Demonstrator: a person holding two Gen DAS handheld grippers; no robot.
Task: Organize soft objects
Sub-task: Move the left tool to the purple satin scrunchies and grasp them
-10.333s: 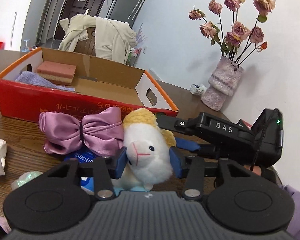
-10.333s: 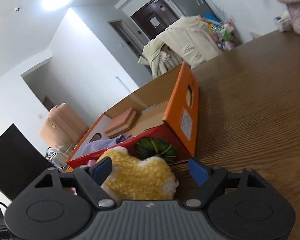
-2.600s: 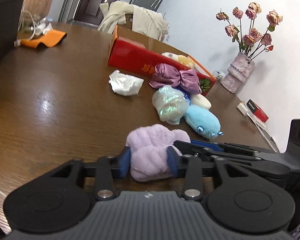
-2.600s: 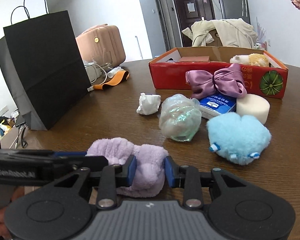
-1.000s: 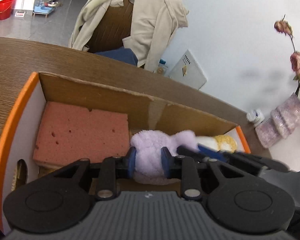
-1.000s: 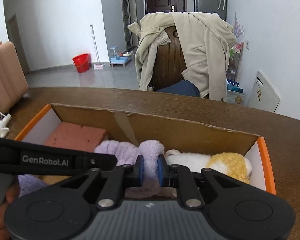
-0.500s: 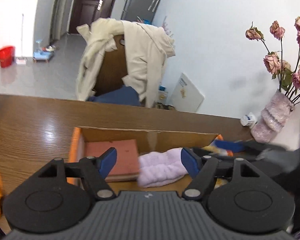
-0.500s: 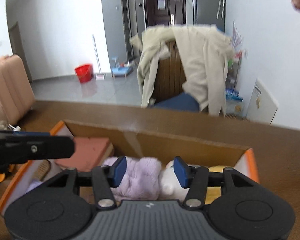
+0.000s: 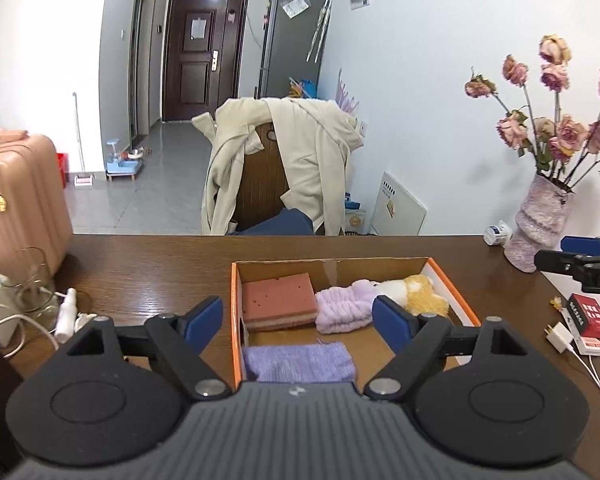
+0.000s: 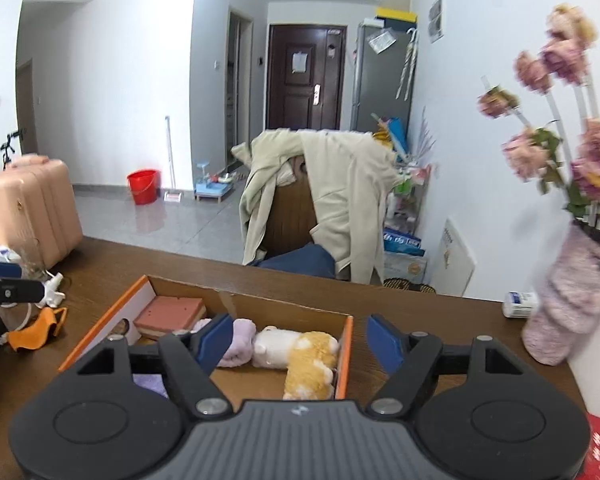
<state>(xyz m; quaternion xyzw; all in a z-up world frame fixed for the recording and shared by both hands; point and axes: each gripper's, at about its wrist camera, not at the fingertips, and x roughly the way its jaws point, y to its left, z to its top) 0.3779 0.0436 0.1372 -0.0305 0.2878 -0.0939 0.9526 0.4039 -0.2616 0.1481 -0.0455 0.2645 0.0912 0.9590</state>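
1. Cardboard box (image 9: 448, 282), orange rim, open top, standing on the wooden bench (image 9: 148, 264); we take it as our landmark
2. Pink sponge block (image 9: 278, 306), inside the box, at its far left corner
3. Lilac fluffy headband (image 9: 342, 310), inside the box, lying against the right side of the sponge block and touching the plush toy on its other side
4. White and yellow plush toy (image 9: 414, 294), inside the box, lying on its side along the right wall
5. Purple knitted cloth (image 9: 298, 362), inside the box, at the near left corner, in front of the sponge block
6. Left claw (image 9: 298, 320), held above the near end of the box, its blue pads spread wide and holding nothing; we see the headband lying free between and beyond them
7. Right claw (image 10: 302, 340), above the near right side of the box, spread wide as well and empty; in the right wrist view its left pad overlaps the headband, though we cannot tell whether they touch
8. Pink vase (image 9: 540, 224) of dried roses, on the bench to the right of the box, well apart from it
9. Chair draped with a beige coat (image 9: 300, 152), behind the bench, beyond the far wall of the box
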